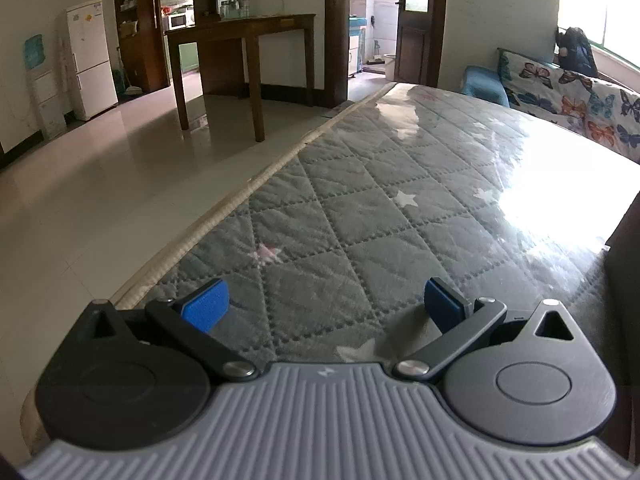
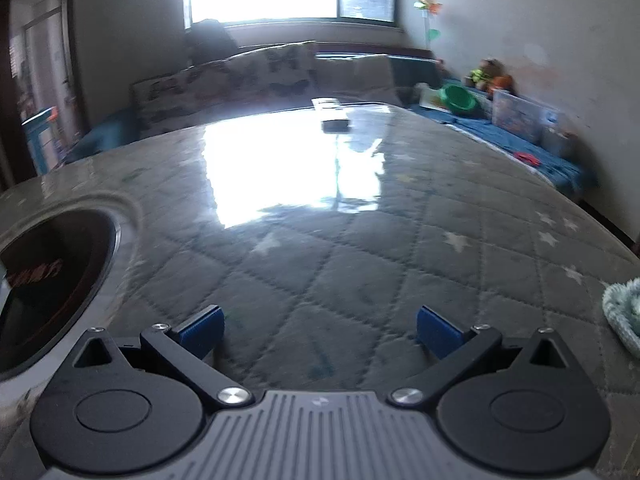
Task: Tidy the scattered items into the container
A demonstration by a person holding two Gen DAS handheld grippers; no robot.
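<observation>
My left gripper (image 1: pixel 326 304) is open low over a table (image 1: pixel 360 208) covered in grey quilted cloth with stars, and nothing sits between its blue pads. My right gripper (image 2: pixel 320 328) is open too, empty, above the same cloth. In the right wrist view a pale green knitted item (image 2: pixel 624 312) lies at the right edge, beside the right finger. A small dark and white flat object (image 2: pixel 334 120) rests at the table's far end. A dark brown box-like shape (image 1: pixel 624 272) is cut off at the right edge of the left wrist view.
A round dark panel with red characters (image 2: pixel 48 280) is set into the table at the left of the right wrist view. A sofa with butterfly cushions (image 1: pixel 568 96) runs behind the table. To the left are the table's edge (image 1: pixel 224 208), tiled floor and a wooden table (image 1: pixel 240 40).
</observation>
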